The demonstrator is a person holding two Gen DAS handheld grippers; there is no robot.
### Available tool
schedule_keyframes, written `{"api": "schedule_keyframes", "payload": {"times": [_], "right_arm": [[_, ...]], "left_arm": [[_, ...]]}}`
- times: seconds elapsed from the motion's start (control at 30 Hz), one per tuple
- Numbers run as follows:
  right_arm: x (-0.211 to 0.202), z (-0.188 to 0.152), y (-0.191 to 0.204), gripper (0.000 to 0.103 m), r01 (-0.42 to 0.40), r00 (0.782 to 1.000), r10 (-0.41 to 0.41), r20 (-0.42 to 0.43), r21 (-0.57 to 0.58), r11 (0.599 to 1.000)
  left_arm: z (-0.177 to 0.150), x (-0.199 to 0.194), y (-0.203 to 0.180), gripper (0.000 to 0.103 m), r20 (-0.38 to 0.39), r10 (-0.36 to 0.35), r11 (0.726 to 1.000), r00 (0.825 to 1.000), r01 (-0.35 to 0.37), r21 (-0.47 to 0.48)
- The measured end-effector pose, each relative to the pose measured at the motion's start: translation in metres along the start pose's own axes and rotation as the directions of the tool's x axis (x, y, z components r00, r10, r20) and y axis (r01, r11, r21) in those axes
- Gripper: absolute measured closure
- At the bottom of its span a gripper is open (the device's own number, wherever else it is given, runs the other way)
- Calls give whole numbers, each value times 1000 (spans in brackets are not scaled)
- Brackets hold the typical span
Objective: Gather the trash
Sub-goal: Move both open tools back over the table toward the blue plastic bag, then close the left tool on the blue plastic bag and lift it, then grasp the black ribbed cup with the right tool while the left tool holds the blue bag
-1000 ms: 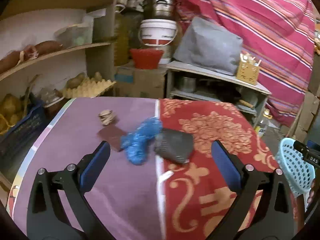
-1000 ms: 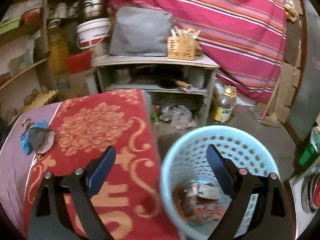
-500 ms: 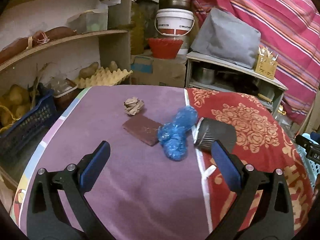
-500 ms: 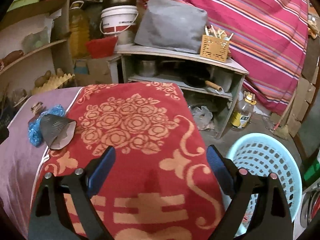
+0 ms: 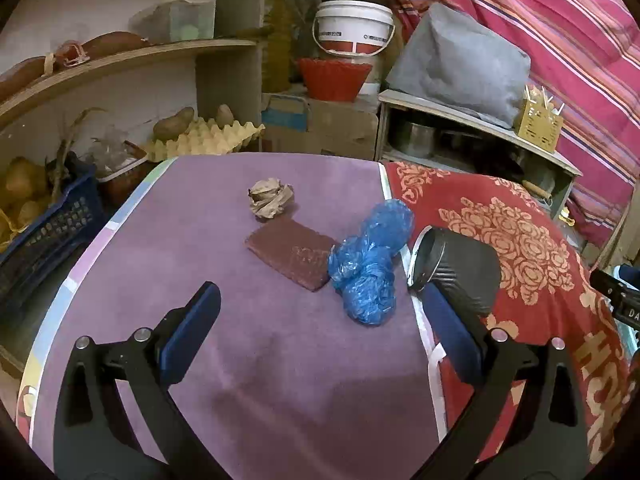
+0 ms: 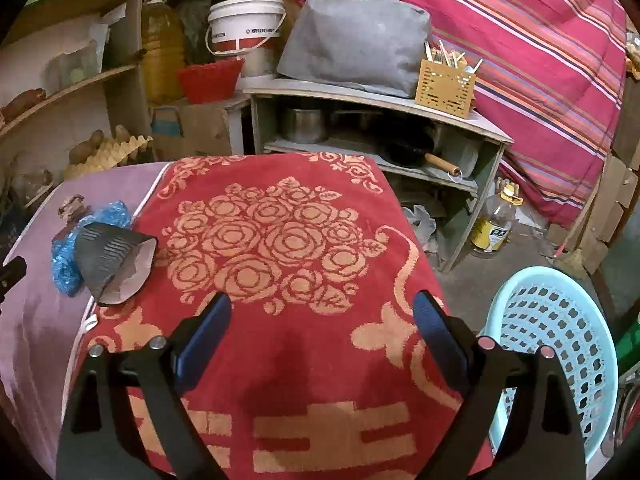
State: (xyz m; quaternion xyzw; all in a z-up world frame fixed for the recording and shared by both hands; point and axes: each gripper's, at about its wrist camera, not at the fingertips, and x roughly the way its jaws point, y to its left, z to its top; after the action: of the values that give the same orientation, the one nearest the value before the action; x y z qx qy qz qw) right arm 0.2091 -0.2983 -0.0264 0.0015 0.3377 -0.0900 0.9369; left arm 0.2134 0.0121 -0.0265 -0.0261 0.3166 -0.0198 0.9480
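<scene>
Trash now lies closer before us: our left gripper (image 5: pixel 320 320), fingers wide and empty, has advanced toward the blue bag (image 5: pixel 370 264), while our right gripper (image 6: pixel 322 334), equally wide and empty, has swung off the basket (image 6: pixel 560 344).

Left wrist view looks forward and down over the purple cloth half of the worktop (image 5: pixel 192 240), close to the crumpled blue plastic bag (image 5: pixel 370 264) and black paper cup lying on its side (image 5: pixel 456 264). Right wrist view sits further right over the red floral cloth (image 6: pixel 280 240), facing the same shelves. Both share bag (image 6: pixel 64 256), cup (image 6: pixel 114 260) and white plastic bucket (image 5: pixel 354 28) (image 6: pixel 246 24).
</scene>
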Motion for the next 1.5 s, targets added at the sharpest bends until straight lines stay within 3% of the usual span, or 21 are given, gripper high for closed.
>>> {"api": "schedule_keyframes", "payload": {"times": [0.47,0.53,0.67,0.77,0.8,0.9,1.13,1.23,1.5], "right_arm": [[17,0,-10,13,1,999,0,-41,36,999],[19,0,-9,13,-1,999,2,-43,34,999],[20,1,-6,13,-5,999,6,-45,23,1000],[20,1,-3,13,-8,999,9,-47,20,1000],[20,1,-2,13,-10,999,11,-47,19,1000],[17,0,4,13,-15,999,15,-42,8,1000],[1,3,40,13,-60,998,59,-18,-26,998],[-5,5,63,7,-62,998,61,-4,-53,997],[-7,13,135,5,-94,996,94,-9,-70,993]], "left_arm": [[1,29,-13,7,-63,-88,996,994,89,3],[2,38,-18,13,-78,-99,995,992,101,14],[1,55,-26,37,-123,-100,993,987,107,49],[0,63,-25,58,-165,-137,989,977,145,37],[0,63,-24,72,-163,-148,987,976,155,32],[2,58,-22,79,-146,-160,986,976,165,25],[7,17,-9,81,-67,-139,987,988,144,72],[9,0,9,81,-33,-129,989,991,131,67],[12,-21,74,81,13,-58,998,998,58,14]]}}
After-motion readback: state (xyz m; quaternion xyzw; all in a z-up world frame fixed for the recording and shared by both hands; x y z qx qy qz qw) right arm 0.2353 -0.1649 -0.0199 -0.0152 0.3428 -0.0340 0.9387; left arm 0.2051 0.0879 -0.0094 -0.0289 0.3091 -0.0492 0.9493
